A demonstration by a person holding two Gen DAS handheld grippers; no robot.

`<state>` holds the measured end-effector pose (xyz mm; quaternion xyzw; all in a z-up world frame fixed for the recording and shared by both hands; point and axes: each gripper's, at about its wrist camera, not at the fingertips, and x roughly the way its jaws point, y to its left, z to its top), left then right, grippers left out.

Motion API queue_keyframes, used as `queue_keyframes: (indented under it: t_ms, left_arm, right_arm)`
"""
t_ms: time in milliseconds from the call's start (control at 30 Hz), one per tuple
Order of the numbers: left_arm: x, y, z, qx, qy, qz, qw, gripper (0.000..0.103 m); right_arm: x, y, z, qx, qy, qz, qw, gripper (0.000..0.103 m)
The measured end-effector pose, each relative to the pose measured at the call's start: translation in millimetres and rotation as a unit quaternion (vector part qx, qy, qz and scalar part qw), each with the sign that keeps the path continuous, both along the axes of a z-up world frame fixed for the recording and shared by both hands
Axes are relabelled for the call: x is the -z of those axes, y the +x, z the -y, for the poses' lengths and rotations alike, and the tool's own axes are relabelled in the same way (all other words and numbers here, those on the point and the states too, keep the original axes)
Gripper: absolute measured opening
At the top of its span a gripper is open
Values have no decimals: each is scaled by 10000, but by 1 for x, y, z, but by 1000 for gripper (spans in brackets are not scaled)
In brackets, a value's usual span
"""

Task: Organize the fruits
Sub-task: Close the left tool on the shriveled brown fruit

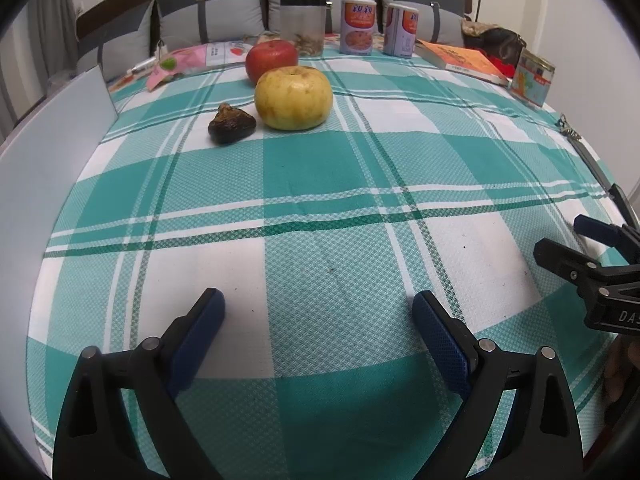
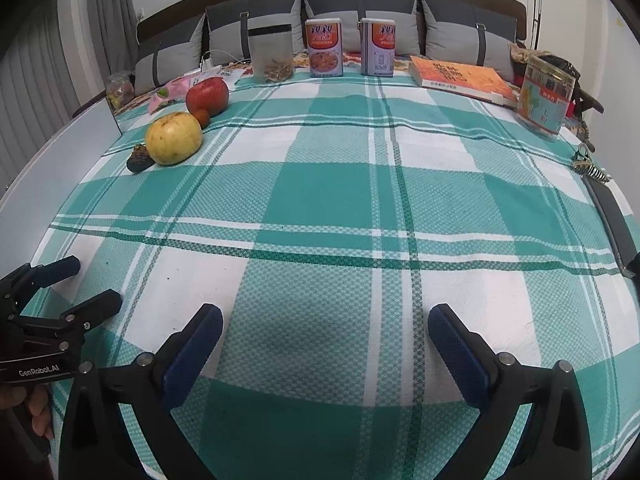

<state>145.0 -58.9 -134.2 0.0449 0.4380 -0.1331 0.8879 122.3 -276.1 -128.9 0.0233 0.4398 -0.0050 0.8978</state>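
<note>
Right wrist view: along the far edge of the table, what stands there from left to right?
Clear jar → can with the food picture → second can → orange book → clear tub with a printed label.

Home living room: cushioned sofa (image 2: 360, 12)
</note>
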Motion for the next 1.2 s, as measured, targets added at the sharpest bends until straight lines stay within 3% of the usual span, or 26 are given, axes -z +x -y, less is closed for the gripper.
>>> queue_keyframes:
  t_ms: [200, 333, 467, 633, 667, 767, 833, 933, 1200]
  left_arm:
    - [-11, 17, -25, 117, -660, -77, 9977, 95]
    - [-30, 73, -51, -151, -526, 108, 9984, 95]
    - [-21, 134, -57, 129, -369, -237, 9990, 93]
    - [-12, 163, -50, 476, -82, -90, 9988, 93]
    - [-11, 165, -49, 539, -91, -54, 9985, 90]
    - [-7, 171, -45, 744, -57, -113, 9972, 67]
    - [-5, 170, -46, 797, -80, -22, 9968, 64]
    - [-7, 169, -47, 864, -255, 44, 9959, 45]
    - [-23, 144, -57, 624, -435, 48, 9971, 45]
  right_arm:
    - [3, 2, -1, -10, -34, -88, 10000, 102]
    - [4, 2, -1, -20, -10, -123, 9999, 102]
    - [4, 2, -1, -19, -11, -124, 9999, 103]
    - [4, 3, -1, -19, -20, -132, 9999, 103]
    - [4, 3, -1, -19, -18, -134, 9999, 103]
    - [5, 3, -1, -19, -24, -145, 9999, 103]
    - [5, 3, -2, -17, -36, -152, 9999, 103]
    - [5, 4, -2, -17, -36, -152, 9999, 103]
    - [6, 5, -2, -17, -52, -162, 9999, 103]
